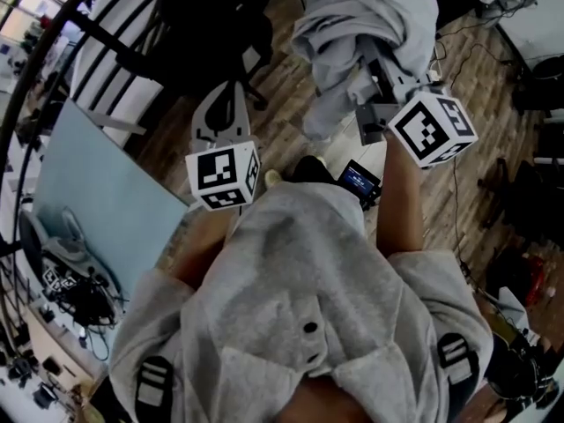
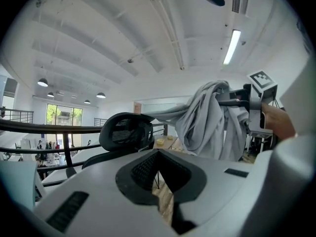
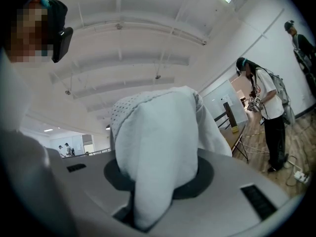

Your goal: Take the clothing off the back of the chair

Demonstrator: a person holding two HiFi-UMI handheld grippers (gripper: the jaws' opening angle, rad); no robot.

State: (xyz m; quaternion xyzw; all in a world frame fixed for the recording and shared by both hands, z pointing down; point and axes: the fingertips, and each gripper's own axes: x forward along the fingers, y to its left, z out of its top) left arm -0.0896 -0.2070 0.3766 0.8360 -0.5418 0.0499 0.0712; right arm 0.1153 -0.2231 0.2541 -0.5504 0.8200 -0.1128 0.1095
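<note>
The right gripper (image 1: 381,82) was clenched on the grey clothing (image 1: 366,20). Its own view showed a thick fold bulging up out of the jaws and filling the space between them. The bundle hung from that grip in long vertical folds, well above the wooden floor (image 1: 291,117). It lay to the right of the black chair (image 2: 126,132) and clear of the headrest. One fold reached back toward the headrest's top edge, and whether it touched there could not be told. The left gripper (image 1: 222,104) was held out level and empty, its jaws meeting at the tips with only a thin slit of floor showing behind them. The chair was straight ahead of it and the garment off to its right, so the right hand was much the nearer to the garment. Judging by that, the clothing looked as good as off the chair back, with at most the trailing fold left to draw away. A pale blue tabletop (image 1: 79,179) stood to the person's left. Overhead ran a high white ceiling with strip lights, and another person (image 3: 264,112) stood further back.
</note>
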